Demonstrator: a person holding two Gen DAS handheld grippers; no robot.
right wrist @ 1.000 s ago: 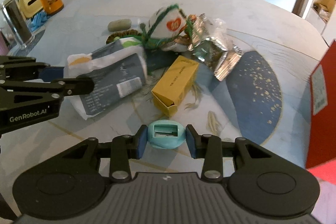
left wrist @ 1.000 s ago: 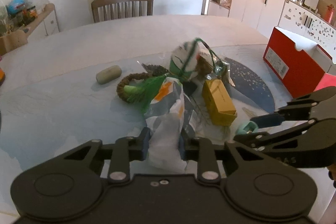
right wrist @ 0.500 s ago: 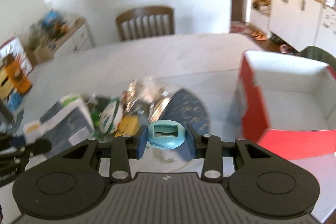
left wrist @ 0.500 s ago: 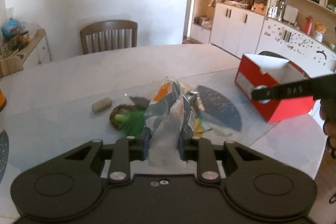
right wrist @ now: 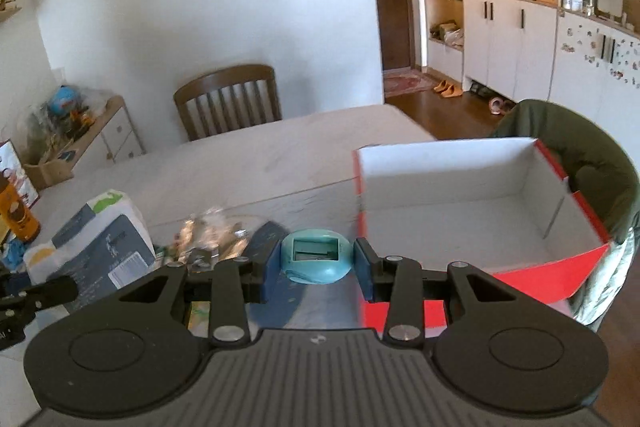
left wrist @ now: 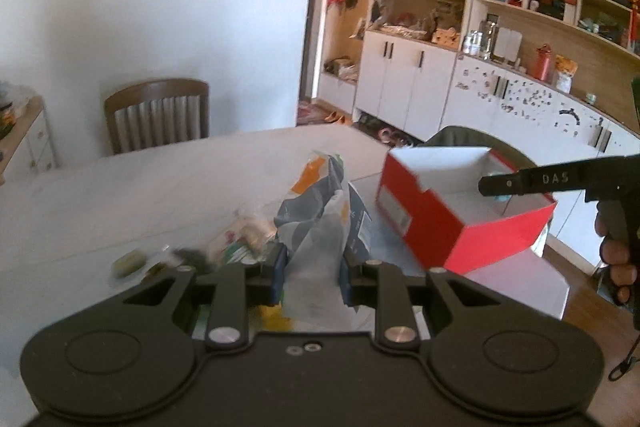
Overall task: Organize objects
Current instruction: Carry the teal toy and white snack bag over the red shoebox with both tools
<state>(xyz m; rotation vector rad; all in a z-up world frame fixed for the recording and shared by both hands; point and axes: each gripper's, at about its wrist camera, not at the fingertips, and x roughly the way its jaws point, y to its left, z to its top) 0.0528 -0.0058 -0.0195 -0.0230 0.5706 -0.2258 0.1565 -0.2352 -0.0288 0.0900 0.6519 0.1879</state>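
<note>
My left gripper (left wrist: pixel 313 271) is shut on a grey, white and orange snack bag (left wrist: pixel 320 223), held up above the table. My right gripper (right wrist: pixel 317 263) is shut on a small teal oval object (right wrist: pixel 316 259), lifted near the left wall of the open red box (right wrist: pixel 460 195). In the left wrist view the red box (left wrist: pixel 432 223) stands to the right, with the right gripper's finger (left wrist: pixel 532 181) reaching over its opening. The snack bag (right wrist: pixel 96 247) shows at the left in the right wrist view. The remaining pile (left wrist: pixel 232 239) lies blurred on the table below.
A wooden chair (right wrist: pixel 230 99) stands at the table's far side. A green-covered chair (right wrist: pixel 592 163) sits behind the red box. A silver foil packet (right wrist: pixel 208 239) and a pale oval stone (left wrist: pixel 129 261) lie on the table. An orange bottle (right wrist: pixel 12 211) stands at far left.
Both grippers have risen from the table with their objects and swung right toward the red box. The right gripper now reaches the box's opening.
</note>
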